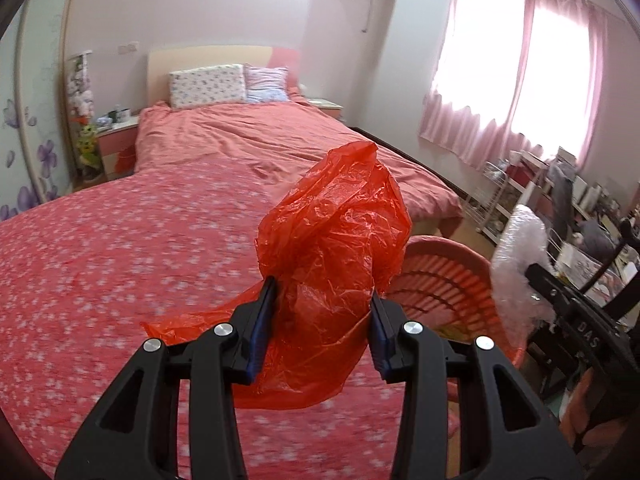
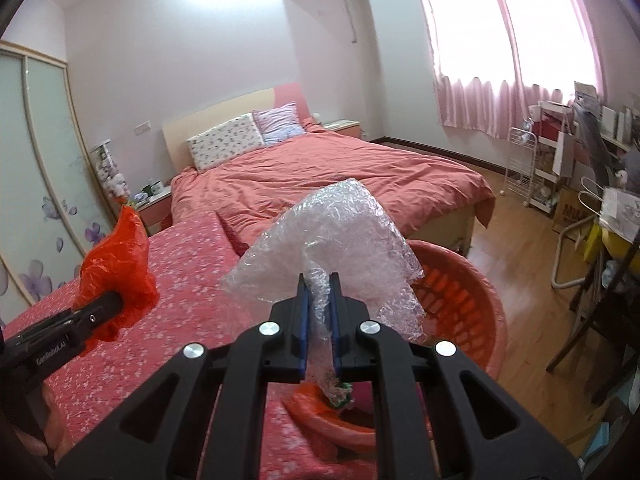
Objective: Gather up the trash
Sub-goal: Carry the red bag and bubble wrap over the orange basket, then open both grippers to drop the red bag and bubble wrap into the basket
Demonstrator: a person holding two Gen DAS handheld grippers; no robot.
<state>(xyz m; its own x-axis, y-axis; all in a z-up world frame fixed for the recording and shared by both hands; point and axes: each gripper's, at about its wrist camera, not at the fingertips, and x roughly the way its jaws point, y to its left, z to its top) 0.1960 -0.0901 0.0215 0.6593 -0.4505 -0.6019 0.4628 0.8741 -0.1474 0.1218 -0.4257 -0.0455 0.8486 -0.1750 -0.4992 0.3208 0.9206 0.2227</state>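
My left gripper (image 1: 323, 300) holds a crumpled red plastic bag (image 1: 336, 224) between its jaws, above the red floral bedspread (image 1: 120, 264). The bag also shows in the right wrist view (image 2: 118, 268) at the left. My right gripper (image 2: 319, 284) is shut on a sheet of clear bubble wrap (image 2: 344, 236), held above a red slotted plastic basket (image 2: 472, 300). The basket (image 1: 444, 280) and the bubble wrap (image 1: 520, 264) also show in the left wrist view at the right. Some trash lies inside the basket, partly hidden.
A bed with a pink duvet (image 2: 328, 172) and pillows (image 2: 228, 140) lies ahead. A white wire rack (image 2: 524, 164) and a cluttered desk (image 2: 616, 216) stand at the right on a wooden floor (image 2: 520, 240). A wardrobe (image 2: 44, 160) is at the left.
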